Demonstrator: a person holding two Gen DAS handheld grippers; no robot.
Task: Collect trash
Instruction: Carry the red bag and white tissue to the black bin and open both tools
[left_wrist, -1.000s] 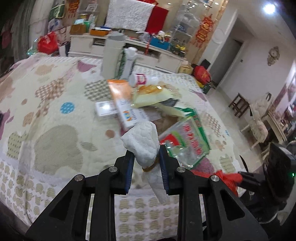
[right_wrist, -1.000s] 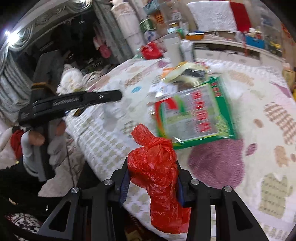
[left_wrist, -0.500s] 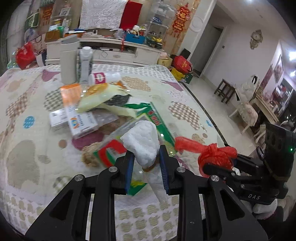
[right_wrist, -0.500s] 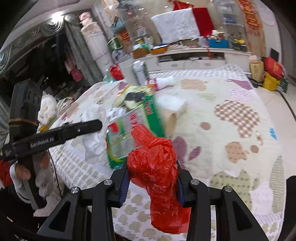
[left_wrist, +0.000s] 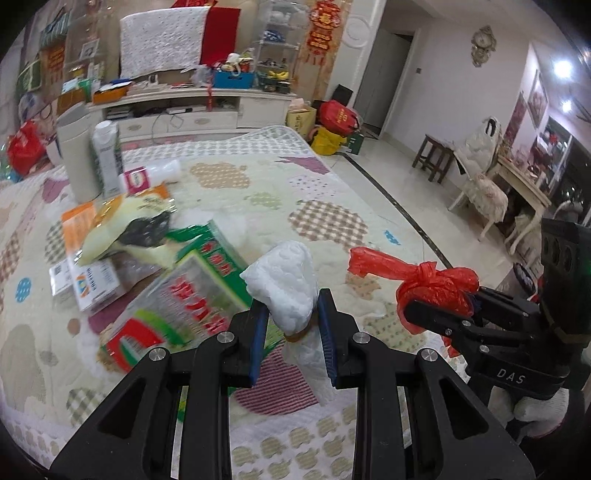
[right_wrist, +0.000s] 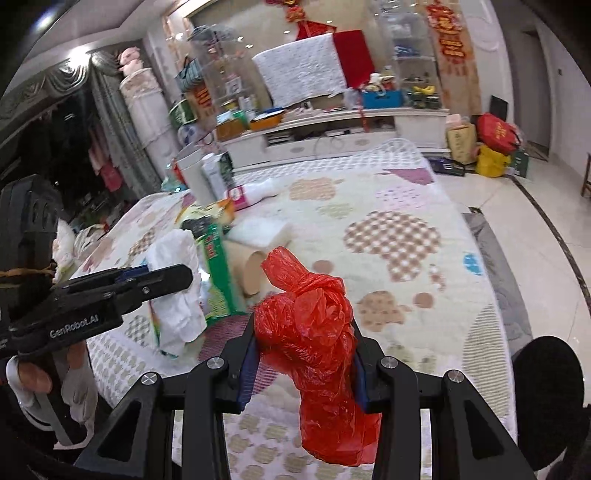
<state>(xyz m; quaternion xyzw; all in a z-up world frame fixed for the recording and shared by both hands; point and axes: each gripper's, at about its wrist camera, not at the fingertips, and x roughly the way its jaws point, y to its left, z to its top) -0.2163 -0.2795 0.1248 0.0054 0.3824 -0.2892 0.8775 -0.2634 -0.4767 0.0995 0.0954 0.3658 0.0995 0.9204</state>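
Trash: white wad clamped in my left gripper, red bag clamped in my right gripper, both upright over the quilt's near edge; remaining litter lies ahead-left, nearer my left

knotted red plastic bag between right gripper fingers
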